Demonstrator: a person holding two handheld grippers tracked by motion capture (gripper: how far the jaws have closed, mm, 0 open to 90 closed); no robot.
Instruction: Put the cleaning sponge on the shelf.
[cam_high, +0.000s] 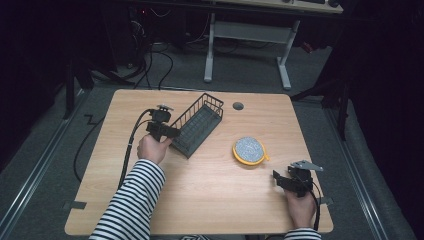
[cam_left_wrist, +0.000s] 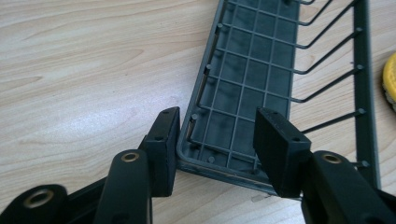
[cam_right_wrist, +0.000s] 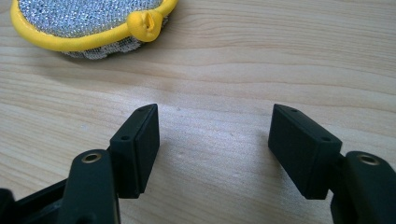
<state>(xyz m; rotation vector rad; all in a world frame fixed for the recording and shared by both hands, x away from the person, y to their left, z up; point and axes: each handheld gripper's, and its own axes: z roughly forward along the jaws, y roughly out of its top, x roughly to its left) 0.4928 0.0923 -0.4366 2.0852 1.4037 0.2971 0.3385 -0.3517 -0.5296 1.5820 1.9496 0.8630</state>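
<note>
A dark wire basket (cam_high: 200, 125) with a grid floor lies slanted on the wooden table (cam_high: 210, 195), left of centre. My left gripper (cam_high: 174, 133) is at its near corner. In the left gripper view the gripper (cam_left_wrist: 217, 149) is open and straddles that corner of the basket (cam_left_wrist: 247, 79), with one jaw outside the wall and the other over the grid floor. A round scrubber (cam_high: 248, 150) with a yellow rim and a silver mesh top rests right of centre. My right gripper (cam_high: 278, 178) stands open near the front right, short of the scrubber (cam_right_wrist: 88, 23), holding nothing.
A round cable hole (cam_high: 238, 106) sits in the table near the far edge. Bare wood lies between the basket and the scrubber and along the front. A desk frame (cam_high: 247, 35) and cables (cam_high: 150, 65) are on the floor beyond the table.
</note>
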